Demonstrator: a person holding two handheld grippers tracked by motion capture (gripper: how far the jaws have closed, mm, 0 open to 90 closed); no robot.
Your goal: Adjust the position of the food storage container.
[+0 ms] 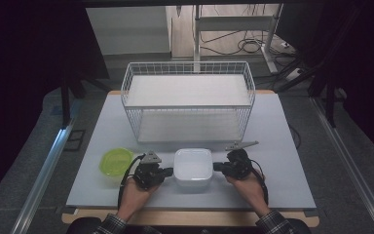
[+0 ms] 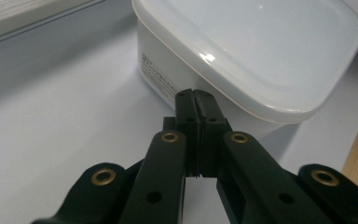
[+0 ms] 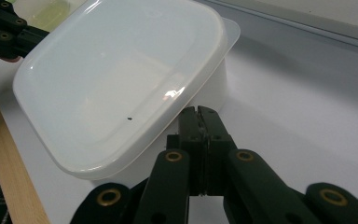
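A white lidded plastic container [image 1: 193, 168] stands near the front middle of the grey table [image 1: 282, 141]. My left gripper [image 1: 168, 171] is shut, and its tips [image 2: 195, 93] rest against the container's [image 2: 261, 46] left side wall just under the lid rim. On the opposite side my right gripper [image 1: 217, 166] is shut too, its tips [image 3: 198, 110] tucked under the overhanging lid of the container [image 3: 107, 84]. Nothing sits between either pair of jaws. The left gripper [image 3: 9, 30] appears across the lid in the right gripper view.
A large white wire basket [image 1: 187, 106] stands behind the container, mid-table. A small round tub with a yellow-green lid [image 1: 116, 161] sits left of my left hand. The table's wooden front edge [image 3: 9, 154] runs close behind both hands.
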